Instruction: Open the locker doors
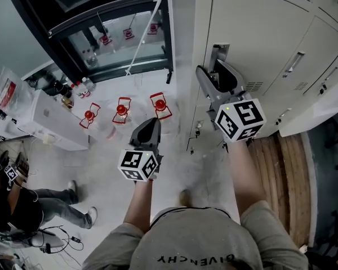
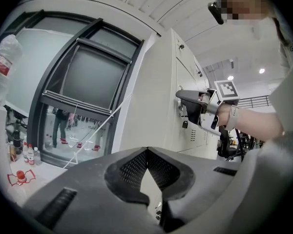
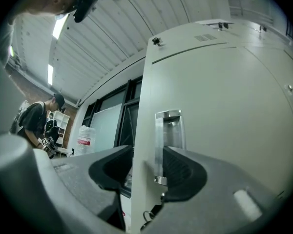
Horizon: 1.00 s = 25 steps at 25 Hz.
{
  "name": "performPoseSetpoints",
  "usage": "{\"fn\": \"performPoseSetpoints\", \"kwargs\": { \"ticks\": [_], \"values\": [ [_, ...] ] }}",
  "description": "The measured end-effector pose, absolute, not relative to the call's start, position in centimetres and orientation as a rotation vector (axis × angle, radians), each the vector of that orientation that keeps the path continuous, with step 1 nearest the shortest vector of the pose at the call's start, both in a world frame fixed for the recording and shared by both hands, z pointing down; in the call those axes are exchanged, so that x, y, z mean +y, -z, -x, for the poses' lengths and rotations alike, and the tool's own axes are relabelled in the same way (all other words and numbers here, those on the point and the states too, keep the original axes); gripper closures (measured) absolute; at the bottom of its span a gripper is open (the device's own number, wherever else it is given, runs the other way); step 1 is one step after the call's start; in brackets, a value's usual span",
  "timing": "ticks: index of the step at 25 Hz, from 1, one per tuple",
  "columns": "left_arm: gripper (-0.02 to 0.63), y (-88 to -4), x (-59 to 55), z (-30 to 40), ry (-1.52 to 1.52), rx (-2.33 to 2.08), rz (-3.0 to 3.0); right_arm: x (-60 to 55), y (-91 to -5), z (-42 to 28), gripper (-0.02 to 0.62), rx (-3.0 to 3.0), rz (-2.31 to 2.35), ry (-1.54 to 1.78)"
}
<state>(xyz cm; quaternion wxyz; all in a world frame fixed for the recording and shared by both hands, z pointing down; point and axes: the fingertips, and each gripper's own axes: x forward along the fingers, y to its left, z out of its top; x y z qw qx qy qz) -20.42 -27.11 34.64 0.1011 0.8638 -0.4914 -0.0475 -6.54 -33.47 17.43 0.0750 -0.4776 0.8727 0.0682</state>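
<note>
A bank of white lockers point(image 1: 259, 32) fills the right of the head view. My right gripper point(image 1: 218, 75) is at a locker door's left edge, by its metal handle point(image 1: 216, 54). In the right gripper view the jaws of this gripper point(image 3: 146, 162) stand apart astride the door edge point(image 3: 141, 130), and the clear metal handle point(image 3: 167, 135) lies between them without being squeezed. My left gripper point(image 1: 151, 125) hangs in the air left of the lockers, away from them. Its point(image 2: 146, 152) tips meet with nothing held. From there I see the right gripper point(image 2: 186, 99) at the locker front point(image 2: 151, 106).
One locker door point(image 1: 318, 108) at the right stands swung out. A small padlock point(image 2: 184, 124) hangs below the handle. Red wire stands point(image 1: 121, 110) sit on the floor by a dark-framed window point(image 1: 118, 32). A seated person point(image 1: 22, 207) and a white table point(image 1: 50, 122) are at the left.
</note>
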Motion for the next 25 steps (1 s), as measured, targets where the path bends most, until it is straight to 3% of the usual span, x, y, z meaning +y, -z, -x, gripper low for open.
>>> {"fn": "performPoseSetpoints", "kwargs": {
  "ticks": [25],
  "values": [
    [0.607,-32.8,-21.6,17.1,0.154,-1.512,-2.541,-24.7,-17.3,2.9,0.443,2.623,1.499,-0.313]
  ]
}}
